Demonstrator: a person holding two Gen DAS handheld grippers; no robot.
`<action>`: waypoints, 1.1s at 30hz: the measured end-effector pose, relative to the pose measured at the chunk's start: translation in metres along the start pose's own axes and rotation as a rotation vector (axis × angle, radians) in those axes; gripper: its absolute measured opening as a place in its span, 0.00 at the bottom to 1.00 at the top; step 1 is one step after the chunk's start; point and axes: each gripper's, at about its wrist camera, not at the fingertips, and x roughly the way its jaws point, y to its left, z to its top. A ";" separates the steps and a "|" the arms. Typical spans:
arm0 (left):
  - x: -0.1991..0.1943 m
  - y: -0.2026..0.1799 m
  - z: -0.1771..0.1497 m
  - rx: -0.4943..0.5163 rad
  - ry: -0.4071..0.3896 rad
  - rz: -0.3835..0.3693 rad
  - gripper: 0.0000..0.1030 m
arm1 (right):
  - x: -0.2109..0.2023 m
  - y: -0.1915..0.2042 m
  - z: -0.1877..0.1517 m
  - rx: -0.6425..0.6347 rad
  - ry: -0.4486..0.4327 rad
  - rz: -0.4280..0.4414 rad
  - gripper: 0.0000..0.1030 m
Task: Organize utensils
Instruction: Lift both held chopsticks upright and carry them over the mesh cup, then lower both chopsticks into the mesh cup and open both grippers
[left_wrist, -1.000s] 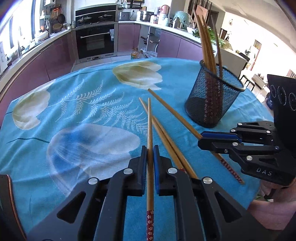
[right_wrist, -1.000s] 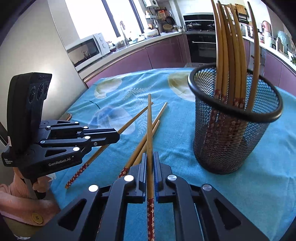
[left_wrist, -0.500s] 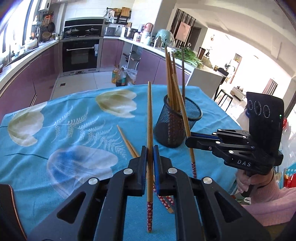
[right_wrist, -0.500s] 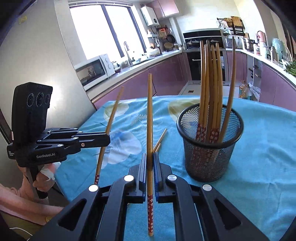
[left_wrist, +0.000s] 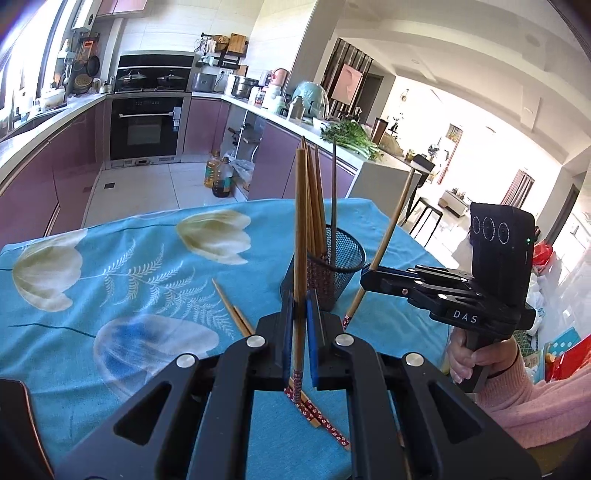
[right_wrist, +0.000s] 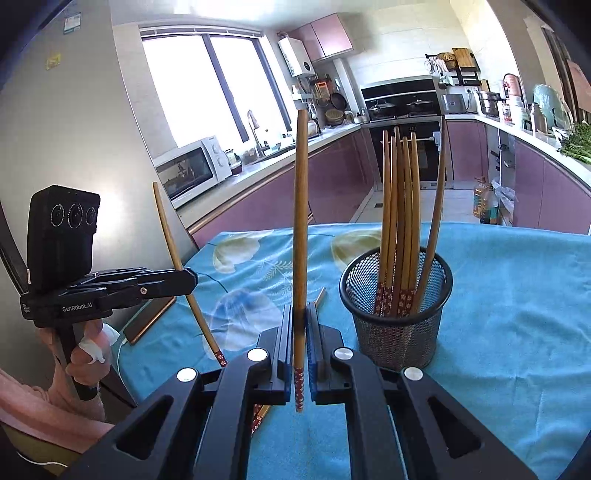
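Note:
My left gripper (left_wrist: 300, 295) is shut on a wooden chopstick (left_wrist: 300, 229) and holds it upright above the table. My right gripper (right_wrist: 300, 312) is shut on another chopstick (right_wrist: 300, 206), also upright. Each gripper shows in the other's view: the right one (left_wrist: 364, 275) with its tilted chopstick (left_wrist: 388, 240), the left one (right_wrist: 192, 280) with its chopstick (right_wrist: 173, 243). A black mesh holder (right_wrist: 397, 314), also in the left wrist view (left_wrist: 332, 273), stands on the table with several chopsticks (right_wrist: 400, 221) upright in it. Two loose chopsticks (left_wrist: 236, 317) lie on the cloth by the left gripper.
The round table has a blue floral cloth (left_wrist: 110, 295). A phone (right_wrist: 149, 319) lies at the table's left edge in the right wrist view. Kitchen counters and an oven (left_wrist: 146, 125) are beyond the table.
Both grippers have lifted their chopsticks off the cloth and tipped them upright. The views now look level across the table; the holder appears farther away.

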 end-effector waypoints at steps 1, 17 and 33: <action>-0.001 -0.001 0.001 0.001 -0.006 -0.001 0.07 | -0.002 -0.001 0.001 -0.001 -0.005 0.000 0.06; 0.010 -0.023 0.038 0.031 -0.085 -0.060 0.07 | -0.028 -0.007 0.025 -0.034 -0.089 -0.045 0.06; 0.022 -0.044 0.076 0.081 -0.127 -0.083 0.07 | -0.048 -0.006 0.046 -0.082 -0.157 -0.086 0.06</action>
